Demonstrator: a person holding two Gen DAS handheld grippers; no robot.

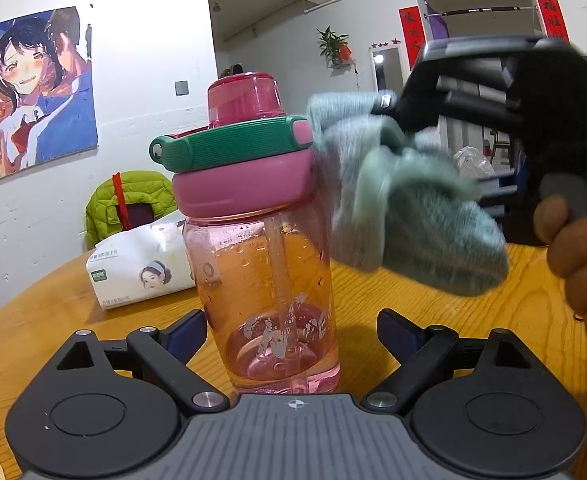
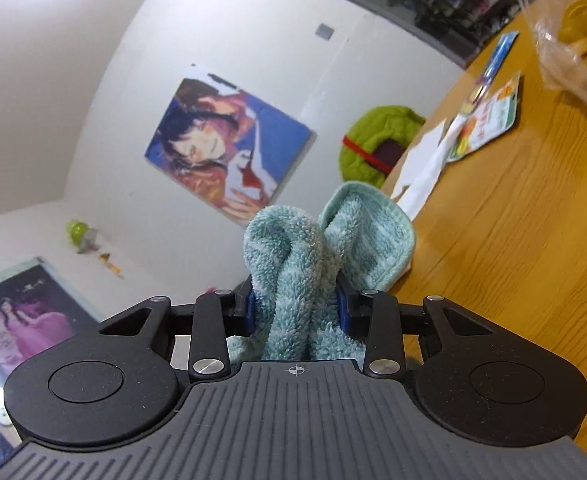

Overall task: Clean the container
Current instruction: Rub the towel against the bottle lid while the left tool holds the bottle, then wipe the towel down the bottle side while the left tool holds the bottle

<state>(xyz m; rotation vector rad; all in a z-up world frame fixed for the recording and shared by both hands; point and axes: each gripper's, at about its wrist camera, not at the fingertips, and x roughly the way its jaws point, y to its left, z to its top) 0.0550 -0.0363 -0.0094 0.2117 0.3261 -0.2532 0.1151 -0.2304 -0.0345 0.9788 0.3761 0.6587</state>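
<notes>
Bunched between the right gripper (image 2: 297, 306) fingers is a pale teal cloth (image 2: 313, 256), pinched tight, its loose folds spilling out past the pads. From the left wrist view that cloth (image 1: 405, 196) is pressed against the side of the pink lid (image 1: 245, 184) on the bottle (image 1: 265, 280), just under the green carry handle (image 1: 229, 144). A hand (image 1: 581, 248) grips the right tool's handle beside it.

Nearest of all, the left gripper (image 1: 291, 332) stands spread wide, one finger either side of the bottle's base; I cannot tell that either pad touches it.

The bottle stands upright on the wooden table (image 1: 433, 312). Its clear pink wall is beaded with droplets, so I'd expect it slick; it looks nearly empty, hence light and easy to tip under a sideways wipe. The stiff lower body, between those spread fingers, seems the sensible hold.

Behind the bottle lies a white tissue pack (image 1: 141, 268), and further back a green jacket (image 1: 129, 204).
</notes>
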